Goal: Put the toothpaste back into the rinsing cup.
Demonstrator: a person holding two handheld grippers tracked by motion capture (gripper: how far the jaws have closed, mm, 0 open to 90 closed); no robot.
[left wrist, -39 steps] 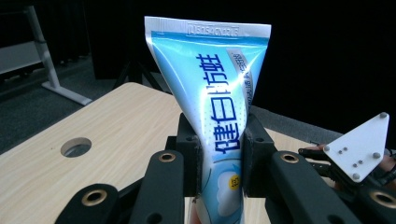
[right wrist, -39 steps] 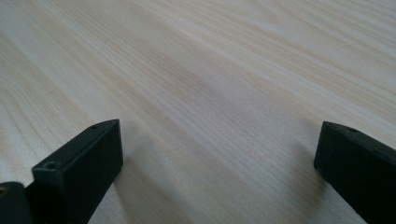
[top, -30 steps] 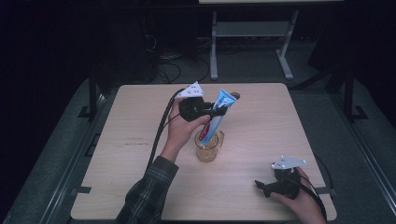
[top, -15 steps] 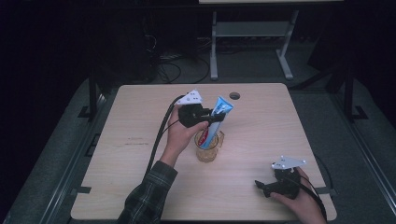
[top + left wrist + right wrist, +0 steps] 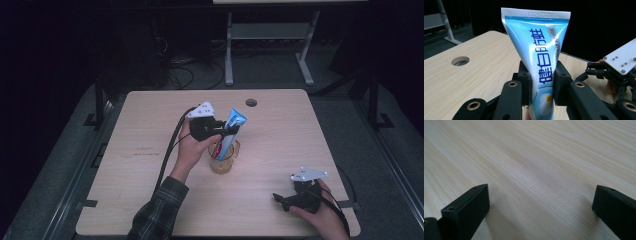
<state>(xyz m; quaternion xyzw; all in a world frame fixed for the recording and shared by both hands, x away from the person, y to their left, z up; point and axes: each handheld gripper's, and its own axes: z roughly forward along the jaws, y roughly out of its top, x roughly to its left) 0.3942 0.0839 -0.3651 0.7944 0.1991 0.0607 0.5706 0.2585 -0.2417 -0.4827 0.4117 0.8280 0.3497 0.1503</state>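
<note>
Two grippers on the bench (image 5: pixel 150 210) now, and your left gripper (image 5: pixel 227 131) has its jaws clamped on the blue toothpaste tube (image 5: pixel 230 131), pads pinching it across the middle. From the left gripper view that tube (image 5: pixel 536 62) stands nearly upright, crimped end on top, gripper (image 5: pixel 541 82) tight on both sides. You're holding it over the amber glass cup (image 5: pixel 223 159) at mid-bench, its lower end inside the cup. Beyond, there's a round hole (image 5: pixel 251 102) near the far edge. Over on the right, your right gripper (image 5: pixel 280 199) rests low at the near corner, jaws spread wide, bare wood between them, well apart from the cup.
</note>
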